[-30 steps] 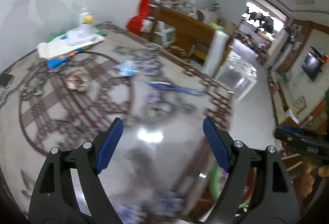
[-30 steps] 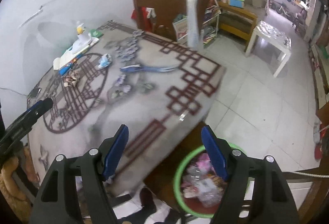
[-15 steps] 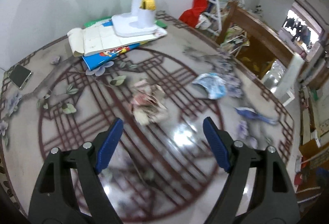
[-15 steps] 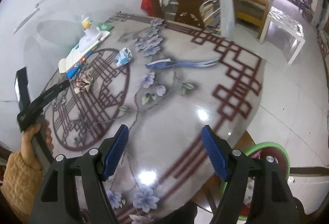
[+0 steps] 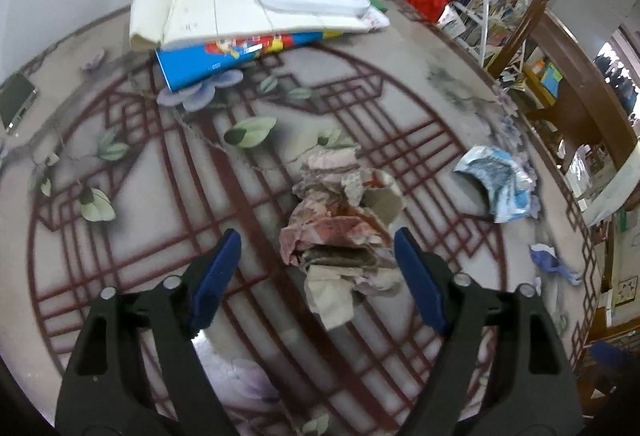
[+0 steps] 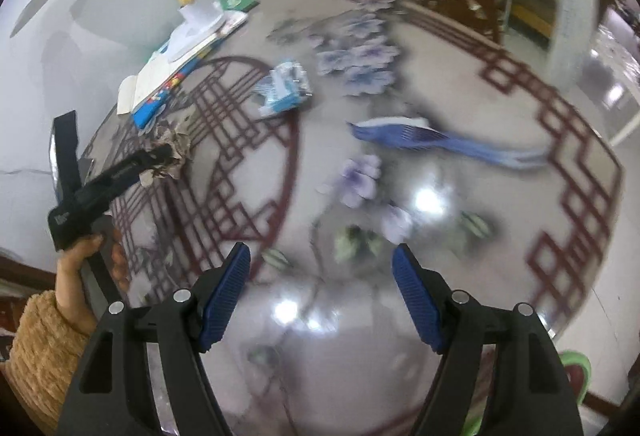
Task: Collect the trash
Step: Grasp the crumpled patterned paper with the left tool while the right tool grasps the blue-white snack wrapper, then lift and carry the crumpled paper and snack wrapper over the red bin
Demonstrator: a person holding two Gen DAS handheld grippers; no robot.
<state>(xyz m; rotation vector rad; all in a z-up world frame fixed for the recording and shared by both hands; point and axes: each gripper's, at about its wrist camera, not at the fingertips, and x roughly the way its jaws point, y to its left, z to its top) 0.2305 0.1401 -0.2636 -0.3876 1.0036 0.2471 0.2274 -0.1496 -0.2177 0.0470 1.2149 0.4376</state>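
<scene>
A crumpled pinkish paper wad (image 5: 340, 220) lies on the patterned round table (image 5: 120, 195). My left gripper (image 5: 318, 248) hangs low over the wad with it between the blue pads; the jaws are closing and no pad clearly presses on it. The right wrist view shows the same wad (image 6: 172, 143) at the tip of the left gripper (image 6: 158, 159). A crumpled blue-and-white wrapper (image 5: 496, 183) lies to the right of the wad and appears again as the wrapper (image 6: 282, 89) far ahead of my right gripper (image 6: 320, 256). That gripper stands open over the table (image 6: 440, 115) with nothing between its pads.
A stack of books and papers (image 5: 240, 15) with a white holder on top sits at the table's far side. A phone (image 5: 16, 99) lies at the left edge. A wooden chair (image 5: 580, 75) stands beyond the table. A green bin (image 6: 576, 368) shows below the table's right edge.
Both grippers moved in over the table and sank. The left one came down around the paper wad and its jaws narrowed slightly. The right one swung away from the green bin.
</scene>
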